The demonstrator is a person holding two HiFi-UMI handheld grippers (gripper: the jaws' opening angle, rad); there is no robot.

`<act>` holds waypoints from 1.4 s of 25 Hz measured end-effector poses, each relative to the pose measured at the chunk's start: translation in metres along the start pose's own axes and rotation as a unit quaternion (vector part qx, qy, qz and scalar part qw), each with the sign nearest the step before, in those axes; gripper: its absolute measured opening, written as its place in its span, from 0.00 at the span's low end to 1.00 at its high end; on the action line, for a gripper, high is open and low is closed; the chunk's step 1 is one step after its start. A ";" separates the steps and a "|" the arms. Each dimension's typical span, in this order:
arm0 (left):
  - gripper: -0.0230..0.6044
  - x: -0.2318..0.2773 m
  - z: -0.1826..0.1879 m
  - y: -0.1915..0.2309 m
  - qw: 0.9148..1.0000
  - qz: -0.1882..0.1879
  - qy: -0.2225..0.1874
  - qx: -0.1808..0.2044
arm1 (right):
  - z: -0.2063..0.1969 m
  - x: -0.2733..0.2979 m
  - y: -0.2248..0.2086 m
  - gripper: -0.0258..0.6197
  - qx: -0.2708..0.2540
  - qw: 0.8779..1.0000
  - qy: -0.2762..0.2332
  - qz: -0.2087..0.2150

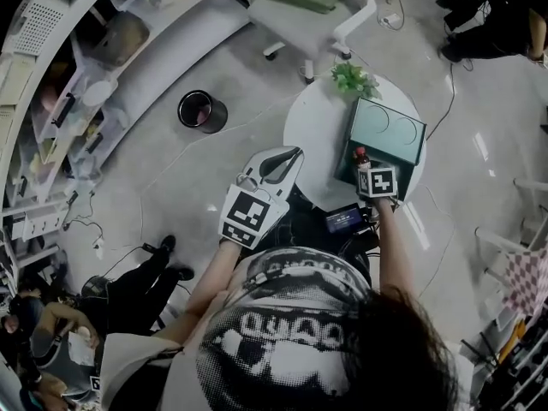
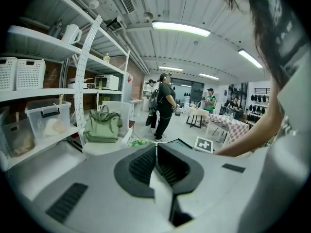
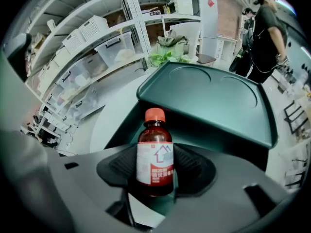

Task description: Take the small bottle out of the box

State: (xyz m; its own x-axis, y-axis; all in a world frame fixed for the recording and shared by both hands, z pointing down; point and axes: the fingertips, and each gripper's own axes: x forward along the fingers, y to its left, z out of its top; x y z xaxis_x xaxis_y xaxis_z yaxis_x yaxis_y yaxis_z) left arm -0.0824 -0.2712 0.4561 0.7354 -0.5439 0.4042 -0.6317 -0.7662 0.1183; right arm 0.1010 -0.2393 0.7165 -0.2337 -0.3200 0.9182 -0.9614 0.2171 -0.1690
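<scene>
right claw [image 3: 155,168] pinches small red-capped brown glass bottle [image 3: 155,152] upright, lift-ready, at near edge of open dark green box [image 3: 214,98]; left claw [image 2: 156,155] closed, empty, idle.

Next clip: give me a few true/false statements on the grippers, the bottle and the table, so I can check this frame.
1. The right gripper is shut on the small bottle. True.
2. The bottle's cap is blue. False: it is red.
3. The left gripper also holds something. False: its fingers are together with nothing between them, off to the side of the table.
4. A green plant stands on the round table, beyond the box. True.
</scene>
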 end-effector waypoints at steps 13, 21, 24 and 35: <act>0.06 -0.007 -0.011 -0.009 0.998 -0.064 0.006 0.018 | 0.032 -0.098 0.032 0.39 0.165 0.971 -0.170 0.041; 0.06 0.009 -0.020 -0.029 0.992 -0.122 0.016 0.031 | 0.030 -0.154 0.049 0.39 0.229 0.939 -0.246 0.065; 0.06 0.018 -0.020 -0.037 0.989 -0.139 0.018 0.039 | 0.025 -0.172 0.052 0.39 0.244 0.931 -0.264 0.067; 0.07 0.032 -0.017 -0.054 0.986 -0.156 0.021 0.057 | -0.013 -0.207 0.047 0.39 0.279 0.913 -0.292 0.057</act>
State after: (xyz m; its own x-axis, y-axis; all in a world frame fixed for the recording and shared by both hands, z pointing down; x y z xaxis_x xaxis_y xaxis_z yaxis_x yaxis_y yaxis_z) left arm -0.0294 -0.2416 0.4782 0.8767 -0.2631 0.4026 -0.3435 -0.9285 0.1411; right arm 0.1055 -0.1511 0.5231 -0.2176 -0.7971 0.5632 -0.8128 -0.1714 -0.5567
